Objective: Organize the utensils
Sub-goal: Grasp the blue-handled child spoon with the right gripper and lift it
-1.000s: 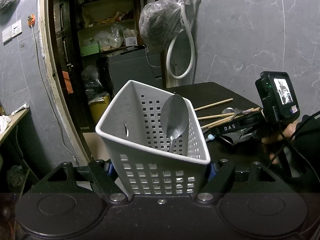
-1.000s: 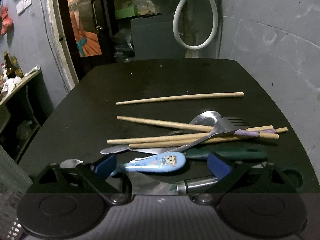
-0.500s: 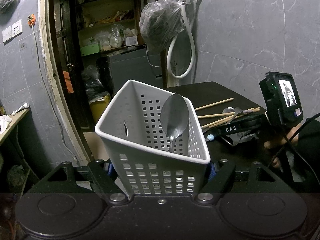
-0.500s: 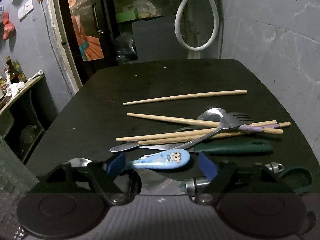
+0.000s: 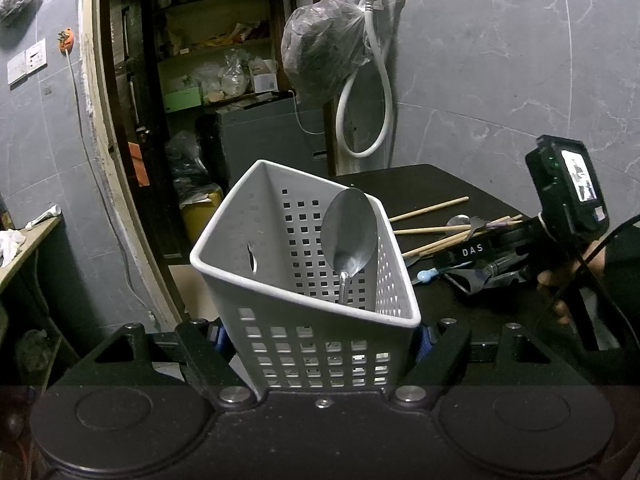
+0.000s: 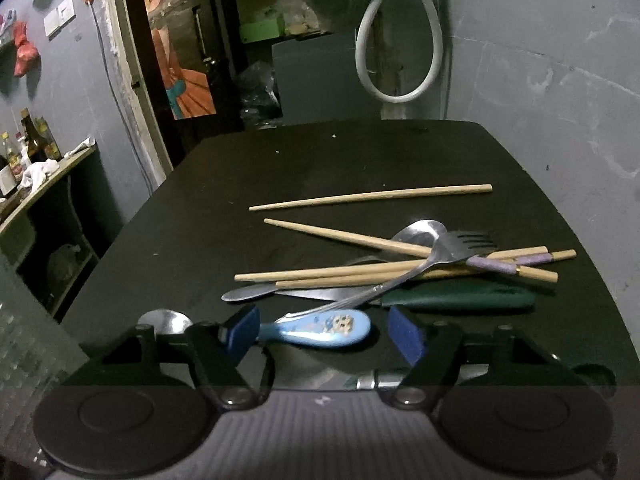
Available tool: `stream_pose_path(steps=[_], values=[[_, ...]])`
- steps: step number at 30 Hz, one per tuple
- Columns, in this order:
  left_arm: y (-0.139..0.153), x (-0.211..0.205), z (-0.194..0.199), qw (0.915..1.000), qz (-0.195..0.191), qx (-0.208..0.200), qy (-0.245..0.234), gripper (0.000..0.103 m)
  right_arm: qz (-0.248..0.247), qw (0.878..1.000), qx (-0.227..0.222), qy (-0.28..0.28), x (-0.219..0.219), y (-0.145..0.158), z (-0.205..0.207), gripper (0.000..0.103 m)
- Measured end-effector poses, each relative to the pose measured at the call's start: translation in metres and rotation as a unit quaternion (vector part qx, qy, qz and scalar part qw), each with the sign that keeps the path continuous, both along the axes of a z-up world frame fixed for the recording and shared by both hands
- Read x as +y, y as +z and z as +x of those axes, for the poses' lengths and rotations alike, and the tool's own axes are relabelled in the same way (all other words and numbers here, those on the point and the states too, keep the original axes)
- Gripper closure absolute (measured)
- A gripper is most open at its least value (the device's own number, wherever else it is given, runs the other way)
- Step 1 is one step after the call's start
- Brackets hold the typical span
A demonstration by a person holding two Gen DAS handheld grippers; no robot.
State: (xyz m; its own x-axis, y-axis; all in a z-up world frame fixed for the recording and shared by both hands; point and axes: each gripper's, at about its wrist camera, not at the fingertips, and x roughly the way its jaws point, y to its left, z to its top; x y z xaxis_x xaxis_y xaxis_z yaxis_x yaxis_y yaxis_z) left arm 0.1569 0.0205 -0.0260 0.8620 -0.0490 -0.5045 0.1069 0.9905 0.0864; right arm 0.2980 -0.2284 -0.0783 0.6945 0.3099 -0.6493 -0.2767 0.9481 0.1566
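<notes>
My left gripper (image 5: 320, 338) is shut on a white perforated basket (image 5: 280, 364), held tilted with its mouth facing the camera. A large steel spoon (image 5: 350, 232) stands inside it. In the right wrist view, my right gripper (image 6: 322, 332) hovers low over the black table (image 6: 320, 160), its jaws closing. A blue cartoon-handled spoon (image 6: 320, 326) lies between the blue pads (image 6: 404, 334); the right-hand pad still stands clear of it. Beyond lie wooden chopsticks (image 6: 372, 196), a steel fork (image 6: 452, 244) with a purple-wrapped chopstick across it, and a green-handled knife (image 6: 460, 300).
Another spoon bowl (image 6: 164, 320) shows beside the right gripper's left finger. A grey tiled wall (image 6: 540, 80) runs along the table's right side, with a white hose (image 6: 400, 40) at the back. A doorway with shelves (image 5: 208, 80) opens on the left.
The right gripper's jaws have drawn inward around the blue-handled spoon. The left gripper and the basket have not moved.
</notes>
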Motion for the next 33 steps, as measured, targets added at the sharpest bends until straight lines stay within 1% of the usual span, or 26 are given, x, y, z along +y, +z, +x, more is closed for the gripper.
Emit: stream_pose_path(steps=[1,3,5,6,7,8,9,13,19,21,22,25,27,28,33], values=[[0.0,0.001,0.0,1.0,0.0,0.0,0.0,0.024,0.006,1.0,0.004,-0.001,-0.001,-0.001,0.003,0.028],[0.0,0.0,0.0,1.0,0.0,0.0,0.0,0.024,0.008,1.0,0.003,0.0,-0.001,0.0,0.002,0.035],[0.0,0.0,0.0,1.0,0.0,0.0,0.0,0.024,0.004,1.0,0.001,0.003,0.002,0.002,0.0,0.05],[0.0,0.0,0.0,1.0,0.0,0.0,0.0,0.024,0.001,1.0,0.002,0.002,0.003,0.003,-0.001,0.053],[0.0,0.0,0.0,1.0,0.0,0.0,0.0,0.024,0.003,1.0,0.005,0.004,0.003,0.004,-0.001,0.064],[0.0,0.0,0.0,1.0,0.0,0.0,0.0,0.024,0.009,1.0,0.011,0.007,0.002,0.004,-0.001,0.081],[0.0,0.0,0.0,1.0,0.0,0.0,0.0,0.024,0.017,1.0,0.021,0.009,0.0,0.004,-0.001,0.085],[0.0,0.001,0.0,1.0,0.0,-0.001,0.0,0.024,0.035,0.999,0.035,0.006,-0.007,0.005,-0.007,0.085],[0.0,0.007,-0.003,1.0,0.0,-0.001,-0.001,0.024,0.017,0.999,0.031,0.032,-0.006,0.005,-0.025,0.083],[0.001,0.01,-0.004,1.0,0.001,-0.002,-0.002,0.024,0.014,0.999,0.022,0.042,-0.005,0.006,-0.028,0.072],[0.002,0.01,-0.004,1.0,0.001,-0.002,-0.002,0.024,0.013,0.999,0.02,0.043,-0.005,0.007,-0.028,0.064],[0.002,0.01,-0.004,1.0,0.001,-0.002,-0.002,0.024,0.021,0.999,0.023,0.044,-0.003,0.007,-0.025,0.065],[0.002,0.01,-0.004,1.0,0.001,-0.002,-0.002,0.024,0.018,0.998,0.031,0.052,0.001,0.006,-0.024,0.069],[0.002,0.01,-0.004,1.0,0.001,-0.002,-0.002,0.024,0.017,0.998,0.034,0.058,0.002,0.006,-0.025,0.073],[0.003,0.007,-0.003,1.0,0.001,-0.002,-0.003,0.024,0.012,0.997,0.043,0.07,0.005,0.007,-0.041,0.073]])
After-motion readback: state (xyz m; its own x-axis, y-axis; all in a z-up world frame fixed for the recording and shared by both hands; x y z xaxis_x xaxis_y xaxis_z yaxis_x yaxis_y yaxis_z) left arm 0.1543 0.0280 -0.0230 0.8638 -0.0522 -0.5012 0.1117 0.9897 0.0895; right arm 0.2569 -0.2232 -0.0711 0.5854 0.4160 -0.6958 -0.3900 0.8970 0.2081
